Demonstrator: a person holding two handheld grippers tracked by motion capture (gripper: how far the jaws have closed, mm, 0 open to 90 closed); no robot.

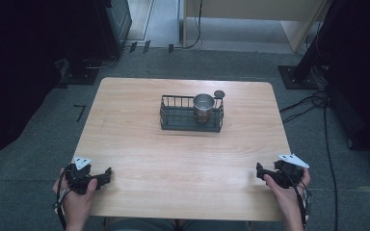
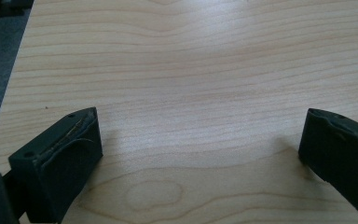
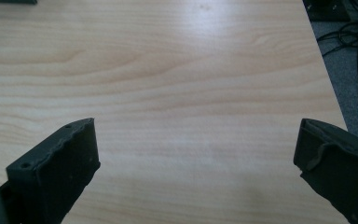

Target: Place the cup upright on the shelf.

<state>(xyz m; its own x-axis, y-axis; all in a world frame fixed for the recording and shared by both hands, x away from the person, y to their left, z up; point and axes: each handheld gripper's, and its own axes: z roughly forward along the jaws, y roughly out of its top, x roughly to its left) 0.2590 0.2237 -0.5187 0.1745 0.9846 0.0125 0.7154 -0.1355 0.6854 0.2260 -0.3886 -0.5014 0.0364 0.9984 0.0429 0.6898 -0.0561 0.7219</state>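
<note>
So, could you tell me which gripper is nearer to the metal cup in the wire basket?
Right, narrowly. The right gripper rests at the table's near right corner; the left gripper at the near left corner. The metal cup stands in the wire basket's right end.

Lab-like room; grey carpet floor (image 1: pixel 38 144); loose cables (image 1: pixel 318 103); dark equipment stands (image 1: pixel 296 77); lone wooden table (image 1: pixel 139 154).

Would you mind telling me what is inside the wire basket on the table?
The wire basket holds a metal cup standing upright at its right end; the rest looks empty. The cup's wall hides the basket floor under and behind it.
</note>
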